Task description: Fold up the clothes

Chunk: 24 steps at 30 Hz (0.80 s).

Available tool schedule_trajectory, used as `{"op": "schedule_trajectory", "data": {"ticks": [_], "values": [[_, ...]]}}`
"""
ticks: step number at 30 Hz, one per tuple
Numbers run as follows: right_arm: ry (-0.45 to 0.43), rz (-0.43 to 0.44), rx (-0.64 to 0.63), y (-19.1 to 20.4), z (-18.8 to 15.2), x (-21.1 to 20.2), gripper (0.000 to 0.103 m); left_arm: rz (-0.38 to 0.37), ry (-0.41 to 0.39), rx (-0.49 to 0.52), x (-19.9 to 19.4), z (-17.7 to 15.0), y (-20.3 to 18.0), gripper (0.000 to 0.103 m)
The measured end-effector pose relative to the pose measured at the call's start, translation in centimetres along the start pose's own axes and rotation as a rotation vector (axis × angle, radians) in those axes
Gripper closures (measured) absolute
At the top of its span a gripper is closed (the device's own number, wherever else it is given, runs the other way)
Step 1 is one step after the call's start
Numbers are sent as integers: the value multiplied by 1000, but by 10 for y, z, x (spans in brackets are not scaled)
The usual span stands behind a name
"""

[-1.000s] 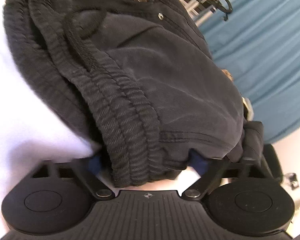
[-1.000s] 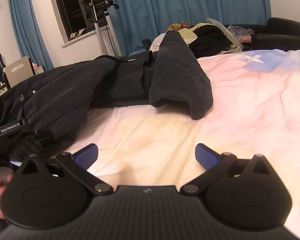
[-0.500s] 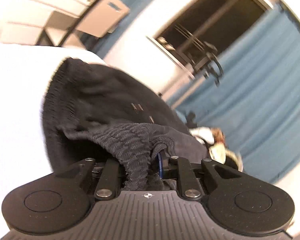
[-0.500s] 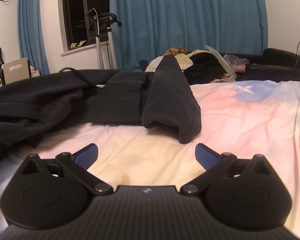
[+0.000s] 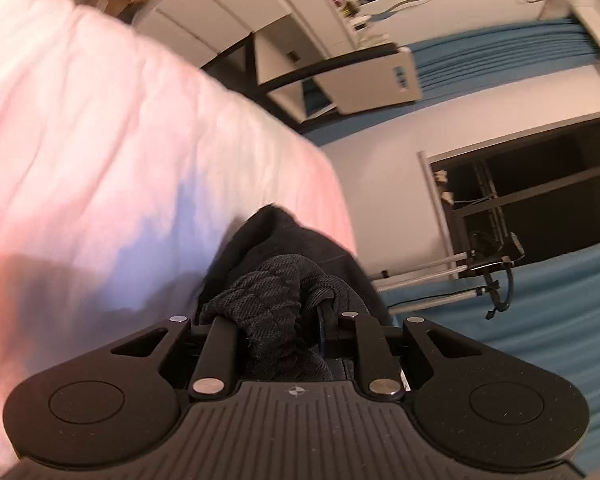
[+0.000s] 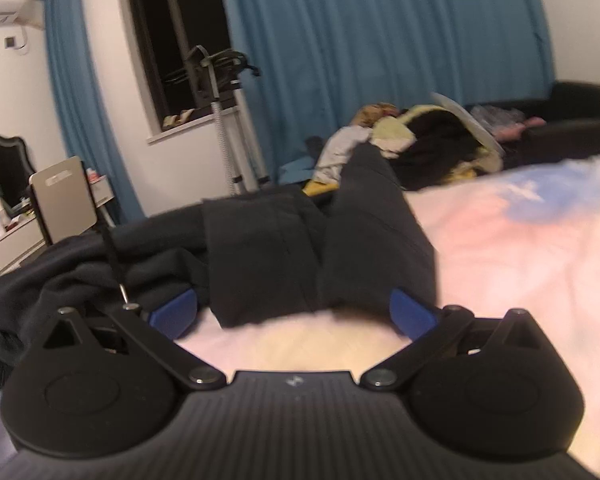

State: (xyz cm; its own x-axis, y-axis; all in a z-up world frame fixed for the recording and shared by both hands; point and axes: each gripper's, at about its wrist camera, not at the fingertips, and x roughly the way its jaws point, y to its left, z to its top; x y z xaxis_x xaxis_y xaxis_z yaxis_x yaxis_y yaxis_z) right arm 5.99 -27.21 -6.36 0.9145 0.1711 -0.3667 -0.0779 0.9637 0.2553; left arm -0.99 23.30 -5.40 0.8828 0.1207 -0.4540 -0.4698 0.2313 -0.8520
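Warm indoor light, window [image 6: 172, 52] black; both fisheye views bend and darken at corners, motion blur smears the bedsheet [image 5: 100, 152], blown out pale, shadow at its lower left, clothes [image 6: 300, 252] soft-edged.

I see matt black plastic on my left gripper [image 5: 284, 332], ribbed at the base, with shiny metal rivets. The trousers [image 6: 316, 256] are soft, dull black cloth with a coarse ribbed waistband [image 5: 272, 292]. The sheet [image 5: 100, 160] is smooth pale cotton; the curtain [image 6: 380, 52] is matt blue fabric.

Trousers [image 6: 284, 256] on bed [image 6: 520, 248]
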Motion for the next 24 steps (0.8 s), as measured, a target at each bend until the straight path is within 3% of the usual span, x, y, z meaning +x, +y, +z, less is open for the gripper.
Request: {"op": "schedule_trajectory", "data": {"ticks": [6,11,13,16,17,19,21,24], "values": [[96,40,-61,33,43,113,0,2,-12,50,5,0,-6,78],[177,-78,-169,51,59,205,0,-2,7,44,22,9,2,77],[213,-107,-134,45,59,230,0,-3,9,48,27,11,4,75],[240,-70,-24,32,56,244,4,-6,14,54,36,13,9,74],[233,-54,-9,30,55,243,9,-7,15,56,38,14,10,74],[225,-11,-50,32,58,233,52,-9,18,59,44,15,13,74],[195,29,-82,39,64,217,81,-11,21,63,49,17,16,74],[126,16,-101,47,81,184,84,-14,25,69,57,19,21,74]]}}
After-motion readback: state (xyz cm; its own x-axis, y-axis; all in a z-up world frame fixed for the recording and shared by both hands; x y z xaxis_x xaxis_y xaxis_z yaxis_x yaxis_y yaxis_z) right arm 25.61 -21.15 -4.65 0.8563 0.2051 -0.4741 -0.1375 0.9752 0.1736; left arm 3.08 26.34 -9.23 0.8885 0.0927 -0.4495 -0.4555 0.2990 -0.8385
